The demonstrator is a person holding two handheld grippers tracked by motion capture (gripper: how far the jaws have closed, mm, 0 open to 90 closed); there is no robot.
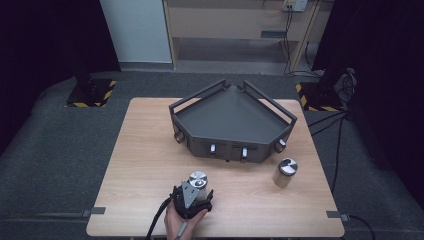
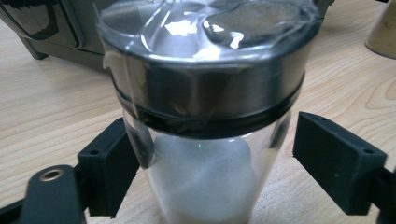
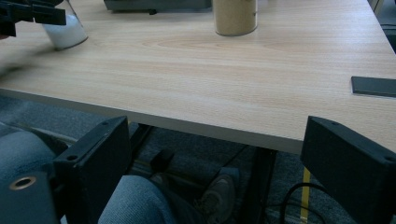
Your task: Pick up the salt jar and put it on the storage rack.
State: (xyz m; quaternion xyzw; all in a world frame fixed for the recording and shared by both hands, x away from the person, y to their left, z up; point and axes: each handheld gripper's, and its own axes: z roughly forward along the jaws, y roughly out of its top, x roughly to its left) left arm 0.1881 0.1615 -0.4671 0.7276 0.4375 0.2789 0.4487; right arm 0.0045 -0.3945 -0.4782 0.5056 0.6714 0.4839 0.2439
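A glass jar (image 1: pixel 197 182) with a shiny metal lid and white powder inside stands near the table's front edge. My left gripper (image 1: pixel 196 194) reaches around it from the near side, held by a hand. In the left gripper view the jar (image 2: pixel 205 93) stands between the jaws of the left gripper (image 2: pixel 210 172). The left pad (image 2: pixel 112 163) is at the glass, while a narrow gap separates the right pad (image 2: pixel 331 158) from it. My right gripper (image 3: pixel 210 163) is open below the table's front edge, above a trouser leg, with nothing between its jaws.
A second lidded jar (image 1: pixel 285 173) with tan powder stands to the right. Behind both jars sits a dark grey corner-shaped tray (image 1: pixel 230 117) with rails and knobs. A black tab (image 3: pixel 373 86) lies on the table's front right corner.
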